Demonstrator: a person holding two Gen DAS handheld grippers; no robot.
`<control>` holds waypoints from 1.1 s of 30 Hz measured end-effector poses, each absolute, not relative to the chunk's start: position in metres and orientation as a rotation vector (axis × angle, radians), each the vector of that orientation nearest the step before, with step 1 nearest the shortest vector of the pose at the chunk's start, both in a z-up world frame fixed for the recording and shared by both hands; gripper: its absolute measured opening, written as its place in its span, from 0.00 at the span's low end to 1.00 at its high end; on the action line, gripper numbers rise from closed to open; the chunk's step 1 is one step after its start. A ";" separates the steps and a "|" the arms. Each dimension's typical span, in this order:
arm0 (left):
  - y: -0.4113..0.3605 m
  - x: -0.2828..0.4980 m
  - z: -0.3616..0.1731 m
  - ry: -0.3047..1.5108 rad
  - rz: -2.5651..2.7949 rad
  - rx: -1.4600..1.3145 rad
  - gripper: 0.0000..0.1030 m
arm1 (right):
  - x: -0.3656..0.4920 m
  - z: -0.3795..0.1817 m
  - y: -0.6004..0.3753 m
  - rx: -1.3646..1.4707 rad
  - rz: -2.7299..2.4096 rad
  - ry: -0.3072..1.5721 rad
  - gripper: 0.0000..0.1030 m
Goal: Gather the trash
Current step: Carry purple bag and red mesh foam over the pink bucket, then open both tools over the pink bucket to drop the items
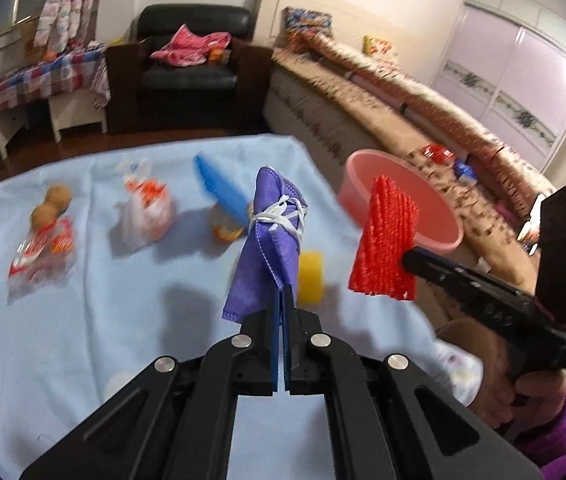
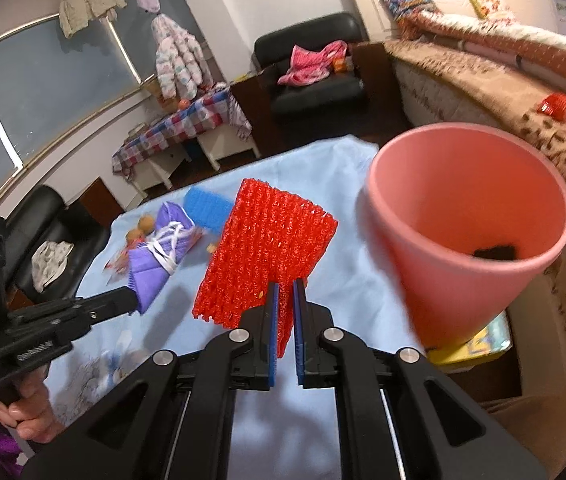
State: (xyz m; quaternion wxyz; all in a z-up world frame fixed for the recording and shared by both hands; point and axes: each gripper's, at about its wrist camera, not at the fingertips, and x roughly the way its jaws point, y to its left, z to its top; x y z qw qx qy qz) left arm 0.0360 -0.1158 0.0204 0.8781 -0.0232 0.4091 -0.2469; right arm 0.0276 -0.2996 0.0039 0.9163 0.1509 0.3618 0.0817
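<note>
My left gripper [image 1: 286, 294] is shut on a crumpled purple face mask [image 1: 269, 232] with white straps and holds it above the light blue tablecloth [image 1: 83, 340]. My right gripper [image 2: 286, 292] is shut on a red foam fruit net [image 2: 263, 252] and holds it up just left of the pink bin [image 2: 463, 248]. The bin stands at the table's right edge and has a dark item at its bottom. In the left wrist view the red net [image 1: 387, 240] hangs in front of the bin [image 1: 435, 232]. The mask also shows in the right wrist view [image 2: 163, 256].
On the cloth lie a blue foam net [image 1: 223, 188], a yellow sponge [image 1: 310, 276], an orange item [image 1: 225, 228], a plastic bag with orange print [image 1: 145, 212], and a wrapper with brown round fruits [image 1: 43, 232]. A bed [image 1: 423, 120] runs along the right; a black armchair [image 1: 195, 68] stands behind.
</note>
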 end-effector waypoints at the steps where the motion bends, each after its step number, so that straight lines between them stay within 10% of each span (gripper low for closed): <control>1: -0.121 0.038 0.024 0.846 -0.526 -0.052 0.00 | 0.029 0.006 -0.304 0.305 0.156 0.735 0.07; 33: -0.323 0.109 0.011 0.903 -0.704 -0.008 0.08 | 0.072 -0.025 -0.455 0.413 -0.139 0.768 0.18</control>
